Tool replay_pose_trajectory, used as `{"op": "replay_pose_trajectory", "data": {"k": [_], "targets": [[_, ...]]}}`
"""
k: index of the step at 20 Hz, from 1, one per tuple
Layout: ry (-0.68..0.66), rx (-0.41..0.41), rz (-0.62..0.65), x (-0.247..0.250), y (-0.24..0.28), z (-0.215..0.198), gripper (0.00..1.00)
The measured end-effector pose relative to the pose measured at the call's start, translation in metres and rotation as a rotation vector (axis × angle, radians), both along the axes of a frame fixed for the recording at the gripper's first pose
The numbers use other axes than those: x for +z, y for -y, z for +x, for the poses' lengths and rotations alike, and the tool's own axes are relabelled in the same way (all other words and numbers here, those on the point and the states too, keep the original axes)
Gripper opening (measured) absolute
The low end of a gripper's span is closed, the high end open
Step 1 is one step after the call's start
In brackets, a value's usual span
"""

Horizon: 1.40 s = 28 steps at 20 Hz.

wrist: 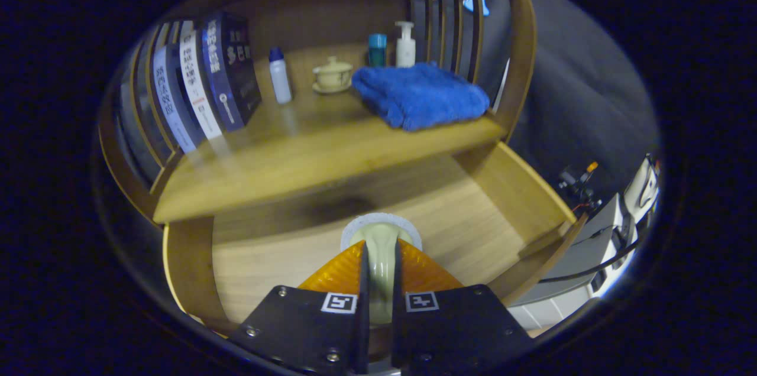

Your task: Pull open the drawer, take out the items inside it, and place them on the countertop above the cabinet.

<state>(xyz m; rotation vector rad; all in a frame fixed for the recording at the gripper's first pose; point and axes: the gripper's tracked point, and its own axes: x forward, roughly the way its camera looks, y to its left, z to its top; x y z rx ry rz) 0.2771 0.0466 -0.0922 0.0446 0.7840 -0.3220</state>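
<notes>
Watch that the pale cream cup [381, 246], smooth, glossy and round-rimmed, doesn't slip as you lift it, because your gripper [379, 281] pinches only its thin wall between nearly closed orange fingers [337, 272] above the open drawer [284, 246], below the countertop [307, 151].

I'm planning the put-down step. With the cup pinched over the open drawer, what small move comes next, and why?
Probably lift and carry forward: the hand-held gripper pinches the pale cup over the open drawer, and bare countertop lies just beyond, between the books and the blue towel.
</notes>
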Motion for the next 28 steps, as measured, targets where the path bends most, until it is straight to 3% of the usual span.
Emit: {"op": "replay_pose_trajectory", "data": {"k": [5,13,28], "targets": [[0.106,0.069,-0.011,0.049,-0.019,0.042,0.15],[0.115,0.209,0.039,0.030,-0.048,0.117,0.16],[0.216,0.239,0.169,0.012,-0.061,0.190,0.16]]}}
